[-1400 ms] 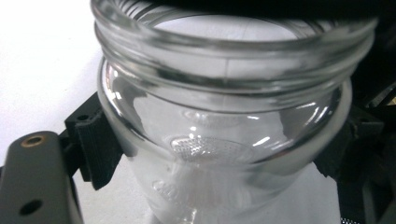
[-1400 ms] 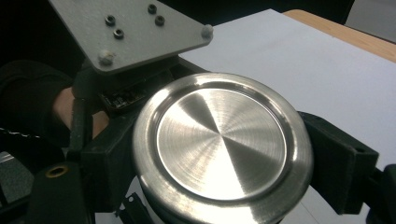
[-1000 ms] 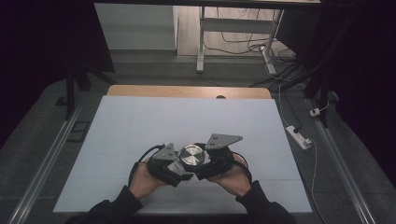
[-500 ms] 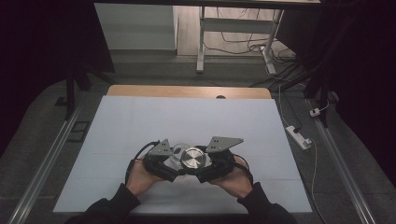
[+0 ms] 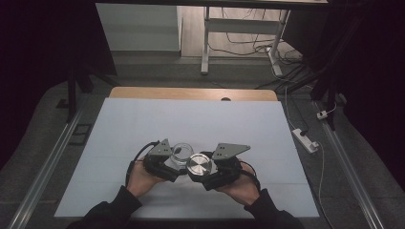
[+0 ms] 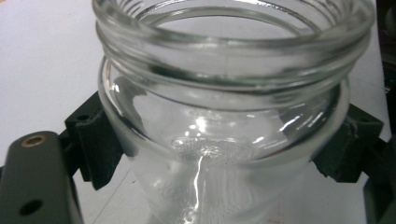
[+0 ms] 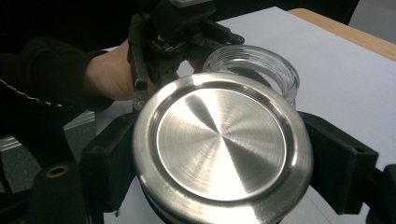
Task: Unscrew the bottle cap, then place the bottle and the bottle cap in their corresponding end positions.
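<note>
Lid point(image 5: 200, 165), clamped by right hand-held gripper point(image 5: 210, 172), now sits beside left-clamped jar point(image 5: 180, 153).

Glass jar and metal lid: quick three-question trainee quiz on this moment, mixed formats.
1. True or false: the metal lid is screwed onto the glass jar.
2. Which tongs hold the jar? A) left tongs B) right tongs
3. Fill in: the jar's mouth is ____.

Key: 1 false, the lid sits clamped in the right tongs beside the jar. 2 A. 3 open.
</note>
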Motion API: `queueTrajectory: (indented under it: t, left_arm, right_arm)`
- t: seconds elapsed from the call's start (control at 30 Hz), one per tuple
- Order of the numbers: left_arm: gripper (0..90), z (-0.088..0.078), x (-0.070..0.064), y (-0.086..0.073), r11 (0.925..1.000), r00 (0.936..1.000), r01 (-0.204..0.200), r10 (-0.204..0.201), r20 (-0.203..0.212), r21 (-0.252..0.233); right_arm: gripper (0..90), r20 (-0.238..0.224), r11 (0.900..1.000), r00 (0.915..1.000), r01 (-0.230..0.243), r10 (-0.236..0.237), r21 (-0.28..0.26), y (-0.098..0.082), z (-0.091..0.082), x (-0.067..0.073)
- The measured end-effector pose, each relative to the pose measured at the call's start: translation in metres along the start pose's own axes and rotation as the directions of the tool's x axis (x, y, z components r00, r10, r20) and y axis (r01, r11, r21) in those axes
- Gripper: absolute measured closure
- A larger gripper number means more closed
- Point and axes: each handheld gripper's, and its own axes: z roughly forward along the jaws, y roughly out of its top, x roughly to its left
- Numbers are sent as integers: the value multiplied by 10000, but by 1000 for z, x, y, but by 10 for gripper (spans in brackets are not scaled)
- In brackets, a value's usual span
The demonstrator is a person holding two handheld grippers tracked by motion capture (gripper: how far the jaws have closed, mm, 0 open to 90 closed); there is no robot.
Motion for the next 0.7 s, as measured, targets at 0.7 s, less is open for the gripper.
queueTrajectory:
  t: [0.7]
  left_arm:
    - [157, -5, 16, 3, 9991, 9989, 198, -214, -415, -377]
  right_arm:
    - [188, -50, 9999, 10000, 56, -55, 153, -10, -1, 5]
